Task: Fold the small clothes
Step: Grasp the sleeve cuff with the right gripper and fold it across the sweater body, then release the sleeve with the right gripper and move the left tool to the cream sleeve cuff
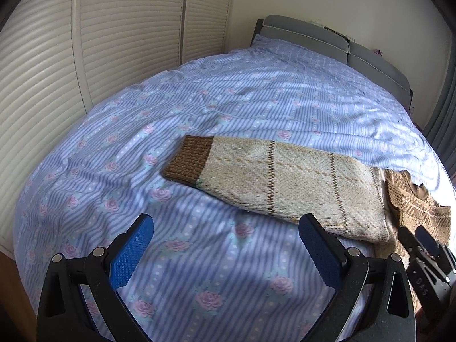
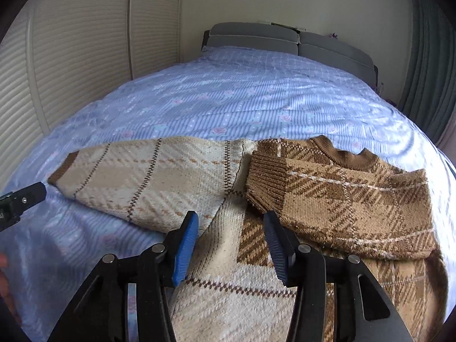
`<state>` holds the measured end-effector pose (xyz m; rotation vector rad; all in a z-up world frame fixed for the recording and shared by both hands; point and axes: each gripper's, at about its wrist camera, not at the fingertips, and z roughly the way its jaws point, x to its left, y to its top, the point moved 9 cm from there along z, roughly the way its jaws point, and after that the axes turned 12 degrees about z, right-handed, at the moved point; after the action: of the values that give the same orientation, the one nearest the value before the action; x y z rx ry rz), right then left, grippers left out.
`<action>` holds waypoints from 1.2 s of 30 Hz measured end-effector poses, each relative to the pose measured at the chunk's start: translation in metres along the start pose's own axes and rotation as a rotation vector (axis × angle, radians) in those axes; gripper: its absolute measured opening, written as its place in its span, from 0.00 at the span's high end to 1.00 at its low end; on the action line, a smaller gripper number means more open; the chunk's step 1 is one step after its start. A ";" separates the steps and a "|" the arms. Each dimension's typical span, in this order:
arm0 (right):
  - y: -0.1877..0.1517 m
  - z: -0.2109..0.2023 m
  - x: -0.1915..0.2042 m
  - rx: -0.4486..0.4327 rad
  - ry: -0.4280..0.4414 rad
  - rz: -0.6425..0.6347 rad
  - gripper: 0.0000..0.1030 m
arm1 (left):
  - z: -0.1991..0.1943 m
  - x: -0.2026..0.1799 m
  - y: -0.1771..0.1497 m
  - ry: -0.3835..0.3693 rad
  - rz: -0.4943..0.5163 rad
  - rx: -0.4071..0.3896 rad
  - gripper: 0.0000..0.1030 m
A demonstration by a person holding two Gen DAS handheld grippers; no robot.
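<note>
A plaid knit sweater (image 2: 250, 268) in cream and brown lies on the bed. Its cream left sleeve (image 2: 142, 176) stretches out to the left, with a brown cuff (image 1: 189, 156). Its brown right sleeve (image 2: 350, 199) is folded across the chest, below the brown collar (image 2: 347, 156). My left gripper (image 1: 226, 236) is open and empty above the bedsheet, just in front of the cream sleeve (image 1: 285, 182). My right gripper (image 2: 230, 228) is open and empty over the sweater's body, near the armpit. The right gripper also shows in the left wrist view (image 1: 419, 239).
The bed has a blue striped sheet with pink roses (image 1: 199, 108). A grey headboard (image 2: 285, 40) stands at the far end. Louvred wardrobe doors (image 1: 57, 57) run along the left side. A grey curtain (image 2: 427, 71) hangs at the right.
</note>
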<state>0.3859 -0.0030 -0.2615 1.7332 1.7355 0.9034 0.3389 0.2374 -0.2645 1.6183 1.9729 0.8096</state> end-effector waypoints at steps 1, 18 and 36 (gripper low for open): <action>0.000 -0.002 0.001 -0.005 -0.001 0.001 0.53 | 0.001 0.003 -0.001 -0.001 0.002 -0.001 0.00; -0.011 -0.025 0.051 0.013 0.071 0.189 0.53 | 0.053 0.056 -0.008 -0.092 -0.097 0.022 0.27; -0.020 -0.011 0.052 0.020 0.054 0.194 0.53 | 0.101 0.082 0.008 -0.232 -0.421 -0.009 0.67</action>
<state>0.3626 0.0482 -0.2651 1.9321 1.6362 1.0270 0.3965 0.3339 -0.3310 1.1665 2.0306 0.4454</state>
